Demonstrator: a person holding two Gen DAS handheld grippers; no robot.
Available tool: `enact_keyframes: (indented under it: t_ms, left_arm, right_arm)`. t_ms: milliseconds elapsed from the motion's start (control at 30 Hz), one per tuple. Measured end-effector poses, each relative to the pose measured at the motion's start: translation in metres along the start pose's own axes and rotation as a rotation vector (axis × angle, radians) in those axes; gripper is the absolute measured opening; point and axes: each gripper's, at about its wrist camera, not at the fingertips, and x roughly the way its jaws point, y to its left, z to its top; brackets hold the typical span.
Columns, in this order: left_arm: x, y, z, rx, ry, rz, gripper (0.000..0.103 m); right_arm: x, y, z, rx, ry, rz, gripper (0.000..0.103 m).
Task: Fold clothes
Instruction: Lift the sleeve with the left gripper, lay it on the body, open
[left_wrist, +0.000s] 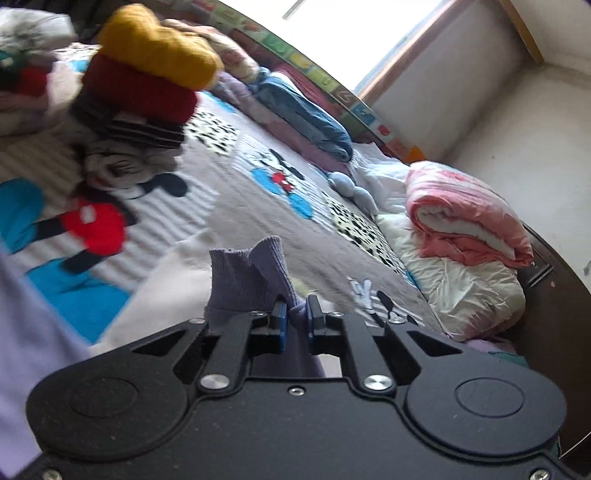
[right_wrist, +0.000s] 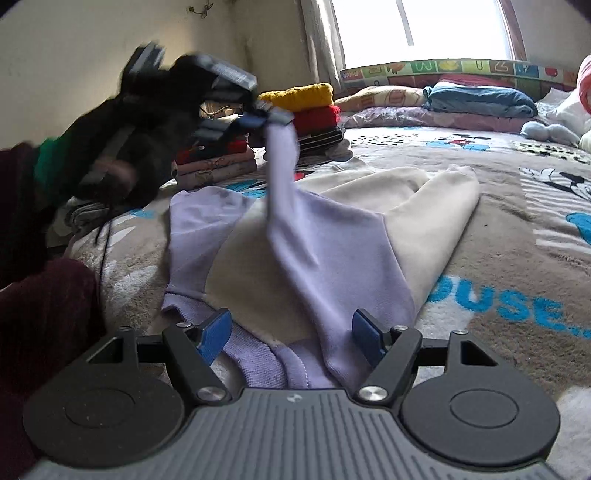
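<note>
A lilac and cream sweatshirt (right_wrist: 295, 236) lies spread on the bed. My left gripper (left_wrist: 295, 314) is shut on its lilac ribbed cuff (left_wrist: 247, 277). In the right wrist view the left gripper (right_wrist: 269, 118) holds that lilac sleeve (right_wrist: 284, 184) lifted high above the garment. My right gripper (right_wrist: 291, 332) is open, low over the sweatshirt's near hem, with the fabric lying between its blue pads (right_wrist: 214, 332).
A stack of folded clothes, yellow on red (right_wrist: 306, 107), stands at the back of the Mickey Mouse bedspread (right_wrist: 498, 229). A second folded pile (right_wrist: 218, 162) lies left of it. A pink quilt (left_wrist: 465, 214), blue bedding (right_wrist: 480, 99) and pillows line the far side by the window.
</note>
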Motion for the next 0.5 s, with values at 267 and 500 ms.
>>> enact_keyframes:
  t_ms: [267, 500]
  left_arm:
    - [0.059, -0.046, -0.003, 0.124, 0.052, -0.007, 0.007]
    - [0.095, -0.065, -0.015, 0.169, 0.09, -0.011, 0.007]
  right_arm:
    - [-0.004, -0.008, 0.001, 0.058, 0.007, 0.039, 0.072]
    - [-0.007, -0.018, 0.003, 0.132, 0.006, 0.083, 0.072]
